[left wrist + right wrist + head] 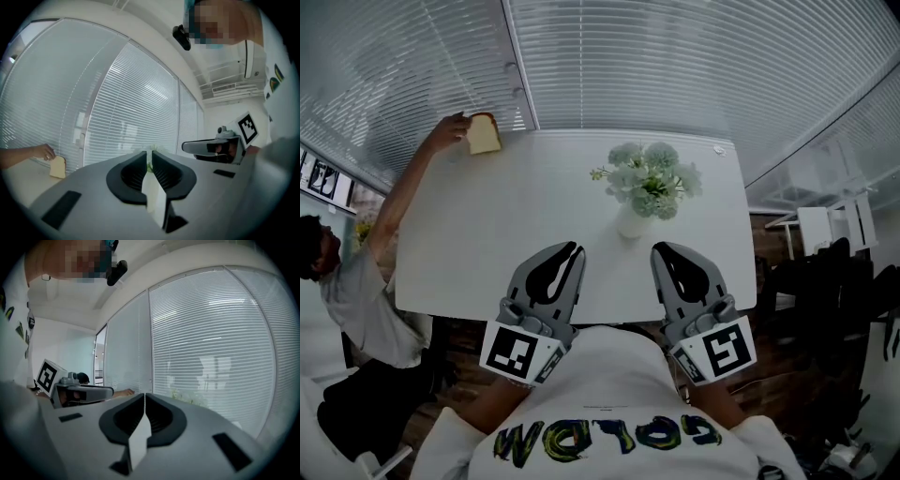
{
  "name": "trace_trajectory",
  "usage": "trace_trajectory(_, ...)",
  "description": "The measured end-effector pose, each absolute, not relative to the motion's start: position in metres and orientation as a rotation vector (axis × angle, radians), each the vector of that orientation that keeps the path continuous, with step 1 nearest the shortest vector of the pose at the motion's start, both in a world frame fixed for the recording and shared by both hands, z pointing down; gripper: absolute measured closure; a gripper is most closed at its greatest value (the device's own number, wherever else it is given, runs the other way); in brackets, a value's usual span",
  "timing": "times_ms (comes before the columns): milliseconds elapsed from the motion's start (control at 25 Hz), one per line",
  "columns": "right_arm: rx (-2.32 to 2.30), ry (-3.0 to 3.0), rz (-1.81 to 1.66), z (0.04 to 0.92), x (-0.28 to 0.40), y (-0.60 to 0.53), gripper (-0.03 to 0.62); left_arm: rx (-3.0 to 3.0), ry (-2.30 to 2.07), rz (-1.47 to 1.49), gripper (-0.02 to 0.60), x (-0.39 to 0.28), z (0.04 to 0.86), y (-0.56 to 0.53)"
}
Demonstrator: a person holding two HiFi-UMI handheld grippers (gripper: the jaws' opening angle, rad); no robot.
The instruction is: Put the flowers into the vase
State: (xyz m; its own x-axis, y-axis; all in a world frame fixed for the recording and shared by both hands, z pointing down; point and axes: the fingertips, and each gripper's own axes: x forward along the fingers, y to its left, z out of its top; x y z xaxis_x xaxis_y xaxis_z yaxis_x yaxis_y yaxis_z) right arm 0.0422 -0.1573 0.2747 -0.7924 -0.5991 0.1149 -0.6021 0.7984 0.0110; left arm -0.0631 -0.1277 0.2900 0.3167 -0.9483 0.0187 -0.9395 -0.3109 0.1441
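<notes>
- Left gripper [575,251] jaws nearly closed with a thin slit between them, nothing in it. Right gripper [660,249] jaws clenched and empty.
- Both are held level over the near edge of the worktop [534,206], well apart from the task items. Reads as parked, job likely done.
- Flowers [649,178] stand upright in the vase [630,223], mid-worktop.
- Far corner: another person's hand [450,129] holds a bread-like block [483,134].
</notes>
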Motion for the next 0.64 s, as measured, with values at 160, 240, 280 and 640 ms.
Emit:
trace_trajectory(160,0.96,-2.87,0.035,0.2746,0.0413,-0.1567,0.576,2.442,-1.764,-0.106,0.534,-0.063,0.2902,-0.1275)
trace_trajectory(240,0.961,-2.872,0.037,0.2744,0.0416,-0.1562,0.577,2.439,-1.764,-0.105,0.534,-0.0631,0.2911,-0.1272)
trace_trajectory(280,0.962,-2.872,0.038,0.2742,0.042,-0.1558,0.577,2.438,-1.764,-0.106,0.534,-0.0629,0.291,-0.127)
trace_trajectory(640,0.945,-2.866,0.035,0.2757,0.0459,-0.1513,0.577,2.444,-1.743,-0.111,0.535,-0.0585,0.2881,-0.1225)
